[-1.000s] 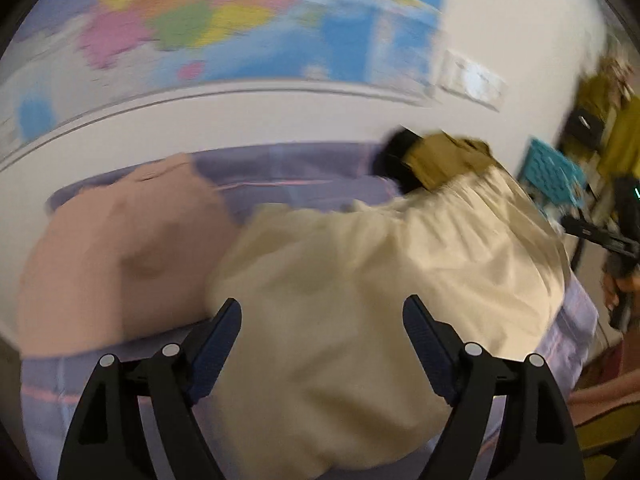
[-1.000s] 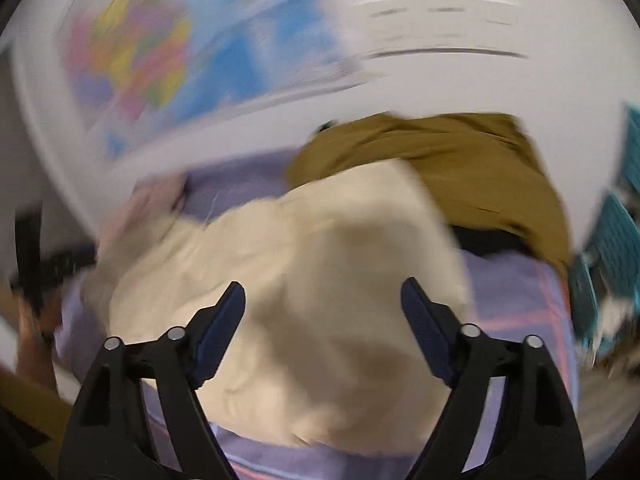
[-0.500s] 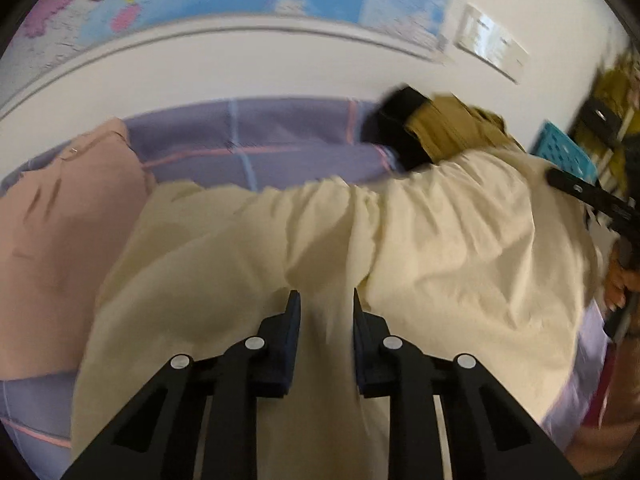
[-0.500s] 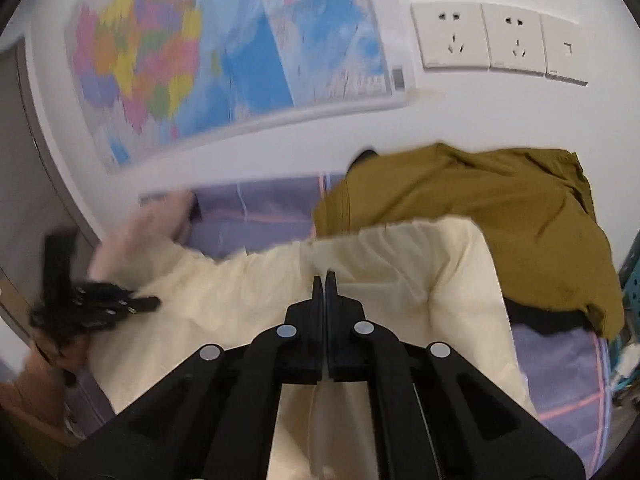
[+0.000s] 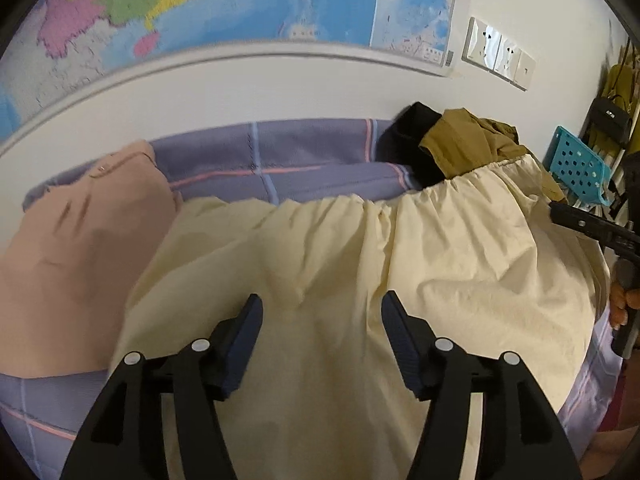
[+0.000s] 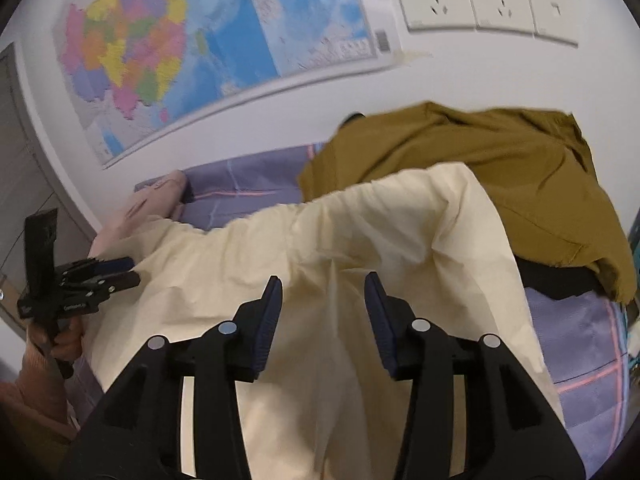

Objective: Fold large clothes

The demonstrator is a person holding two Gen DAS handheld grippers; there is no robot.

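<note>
A large cream garment (image 5: pixel 440 260) lies spread over the bed, its gathered edge toward the wall. My left gripper (image 5: pixel 322 320) hovers over its left part. The jaws are opening and the pads are clear of the cloth below. My right gripper (image 6: pixel 324 300) stands over the garment (image 6: pixel 380 232) near its right side, jaws also opening. A raised crease of cloth runs up between its fingers without being pinched. In the right wrist view a hand (image 6: pixel 60 340) holds the left gripper at the garment's left edge.
The bed's purple plaid sheet (image 5: pixel 280 148) meets a white wall with a map (image 5: pixel 240 0) and sockets (image 6: pixel 472 0). A pink garment (image 5: pixel 80 240) lies left. An olive garment (image 6: pixel 480 168) over a black one (image 5: pixel 408 148) lies right. A blue crate (image 5: pixel 576 164) stands beyond.
Both grippers went from open to closed over the cream cloth, and now their jaws have parted again. The garment lies flatter and more spread toward the wall.
</note>
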